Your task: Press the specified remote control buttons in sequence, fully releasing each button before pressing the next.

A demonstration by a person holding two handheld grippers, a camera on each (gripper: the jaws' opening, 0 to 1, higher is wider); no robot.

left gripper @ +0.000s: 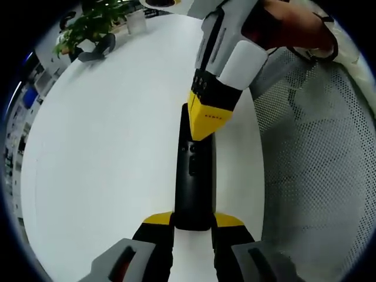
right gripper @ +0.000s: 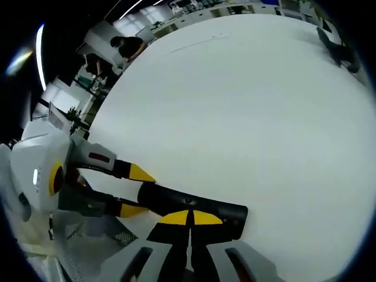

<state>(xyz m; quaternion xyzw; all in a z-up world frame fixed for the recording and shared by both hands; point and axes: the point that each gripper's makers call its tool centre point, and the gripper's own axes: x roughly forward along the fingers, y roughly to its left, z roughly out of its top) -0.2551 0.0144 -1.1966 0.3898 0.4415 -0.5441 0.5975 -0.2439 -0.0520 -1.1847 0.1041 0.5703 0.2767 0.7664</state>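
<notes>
Left gripper view shows your left gripper (left gripper: 192,222) clamping the near end of the one black remote (left gripper: 194,176) above the white table (left gripper: 106,147). Your right gripper (right gripper: 190,218), jaws clenched together, presses its tip onto the remote's face. It looks rigid, light, slick plastic; grip its long edges
</notes>
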